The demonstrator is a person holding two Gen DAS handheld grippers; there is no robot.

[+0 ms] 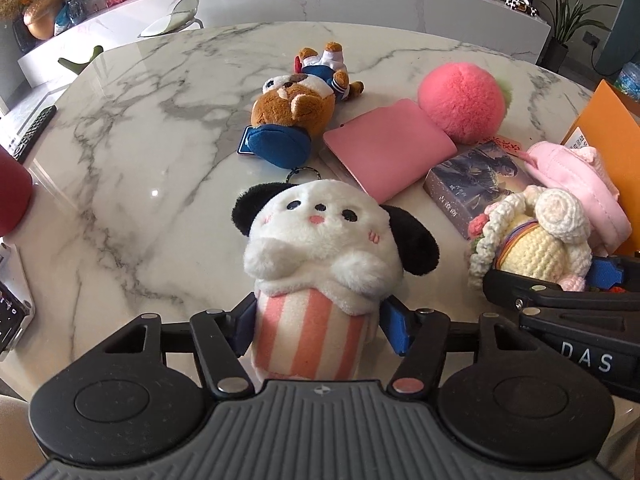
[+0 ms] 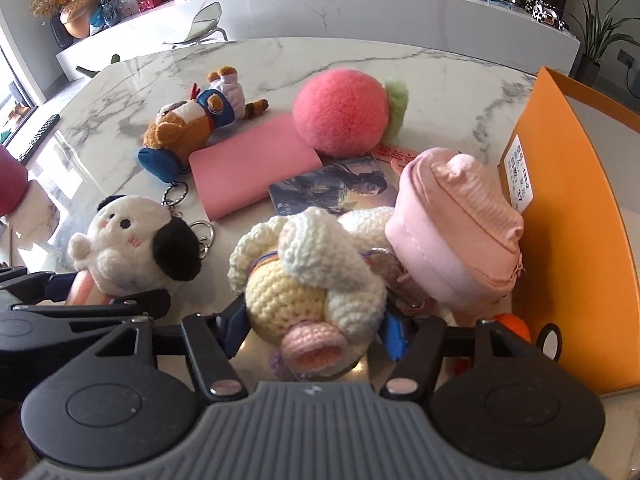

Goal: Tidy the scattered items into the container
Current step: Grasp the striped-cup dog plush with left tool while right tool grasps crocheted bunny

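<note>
The left gripper (image 1: pixel 318 326) has its blue pads pressed against the striped base of the panda plush (image 1: pixel 320 256) on the marble table (image 1: pixel 140 160). The right gripper (image 2: pixel 314 330) seems to pinch the crocheted doll (image 2: pixel 308 280), lying just beside the orange container (image 2: pixel 568 216).
</note>
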